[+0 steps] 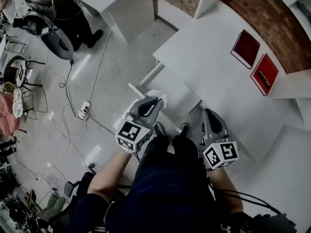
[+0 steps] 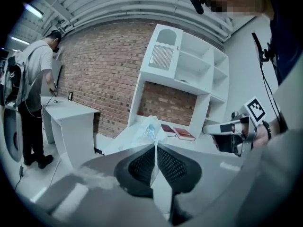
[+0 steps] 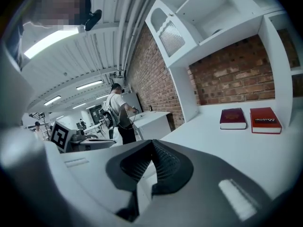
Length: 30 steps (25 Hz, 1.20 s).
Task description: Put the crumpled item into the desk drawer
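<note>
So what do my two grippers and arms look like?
The left gripper and right gripper are grey wedges with black ribbed pads. Each carries a white cube with black square markers. The forearms are bare below dark sleeves, and black cables trail by the right.

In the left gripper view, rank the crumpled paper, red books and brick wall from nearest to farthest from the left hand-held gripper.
1. Crumpled paper, pinched in its jaws.
2. Red books, on the desk ahead.
3. Brick wall, behind the desk.

A white desk (image 1: pixel 209 67) bears a dark red book (image 1: pixel 245 48) just beside a brighter red book (image 1: pixel 265 74).
</note>
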{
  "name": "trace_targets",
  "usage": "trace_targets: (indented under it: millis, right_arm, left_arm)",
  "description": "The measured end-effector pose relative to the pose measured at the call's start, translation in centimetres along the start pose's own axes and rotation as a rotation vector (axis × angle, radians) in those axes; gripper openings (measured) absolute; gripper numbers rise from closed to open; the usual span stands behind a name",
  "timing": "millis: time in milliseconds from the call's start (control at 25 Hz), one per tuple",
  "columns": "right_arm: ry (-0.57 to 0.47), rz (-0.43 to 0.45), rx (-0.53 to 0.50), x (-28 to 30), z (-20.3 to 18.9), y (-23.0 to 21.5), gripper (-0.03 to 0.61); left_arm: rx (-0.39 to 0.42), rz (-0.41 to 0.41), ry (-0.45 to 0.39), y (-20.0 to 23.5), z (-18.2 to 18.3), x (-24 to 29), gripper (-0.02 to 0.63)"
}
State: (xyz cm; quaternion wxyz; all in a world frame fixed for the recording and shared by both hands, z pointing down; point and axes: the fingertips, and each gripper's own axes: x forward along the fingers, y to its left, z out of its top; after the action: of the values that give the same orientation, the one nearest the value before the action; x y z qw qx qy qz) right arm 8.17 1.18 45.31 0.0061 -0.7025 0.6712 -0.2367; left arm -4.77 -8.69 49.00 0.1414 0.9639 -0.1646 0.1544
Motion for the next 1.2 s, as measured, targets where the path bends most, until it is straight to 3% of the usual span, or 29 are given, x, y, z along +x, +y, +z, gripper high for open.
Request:
trace_targets:
  millis: [640, 1200]
  right_arm:
    - [0.084, 0.001, 0.099, 2.0, -4.1, -4.8, 0.003]
    - [0.136, -0.037, 0.158, 3.7, -6.0, -7.4, 0.003]
  left_arm:
    - [0.129, -0.033, 0.221, 1.3, -7.1, 9.4, 0.011]
    - [0.238, -0.124, 0.626, 4.8, -18.0, 15.3, 0.011]
